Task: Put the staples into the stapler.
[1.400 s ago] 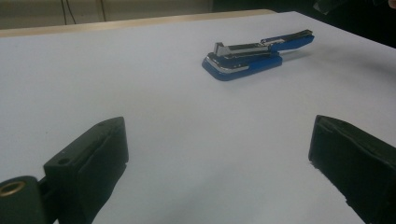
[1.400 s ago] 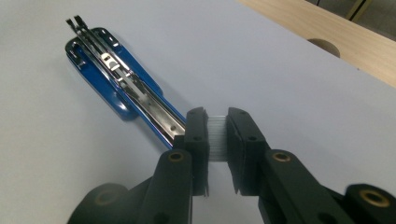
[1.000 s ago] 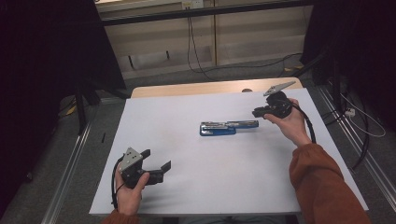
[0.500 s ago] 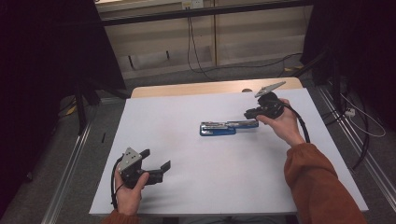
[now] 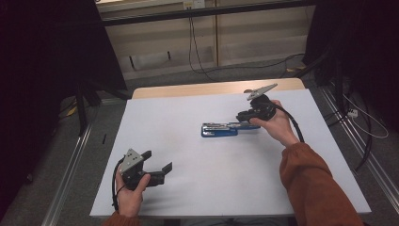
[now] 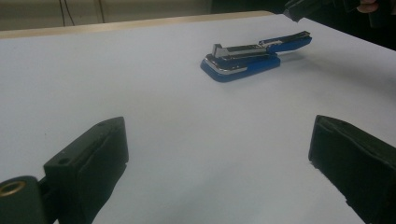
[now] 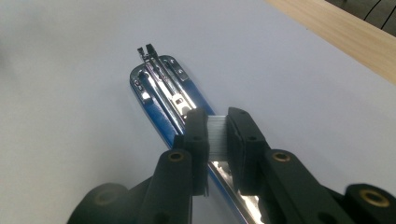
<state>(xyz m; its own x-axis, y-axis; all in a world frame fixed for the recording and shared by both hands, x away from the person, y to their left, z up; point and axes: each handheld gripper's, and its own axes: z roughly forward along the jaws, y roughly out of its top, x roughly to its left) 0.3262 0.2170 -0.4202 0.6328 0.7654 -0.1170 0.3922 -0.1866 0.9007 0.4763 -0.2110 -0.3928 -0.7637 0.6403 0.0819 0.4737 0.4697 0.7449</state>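
Observation:
A blue stapler (image 5: 219,129) lies swung open on the white table (image 5: 197,197), its chrome staple channel (image 7: 161,77) facing up. My right gripper (image 5: 245,116) hovers over the stapler's right end, shut on a small pale strip of staples (image 7: 216,135) just above the channel. In the right gripper view the right gripper (image 7: 217,122) points along the stapler (image 7: 148,105). My left gripper (image 5: 157,160) rests near the front left of the table, jaws wide open with nothing between them. The left gripper view has the stapler (image 6: 243,58) farther off, beyond the left gripper (image 6: 217,133).
A bare wooden strip (image 5: 188,88) runs along the table's far edge. Cables (image 5: 357,117) trail on the floor to the right and behind. Metal rails (image 5: 66,169) flank the table on both sides.
The right hand has moved left and slightly down, bringing its gripper over the stapler's right end. The left hand and the stapler have stayed put.

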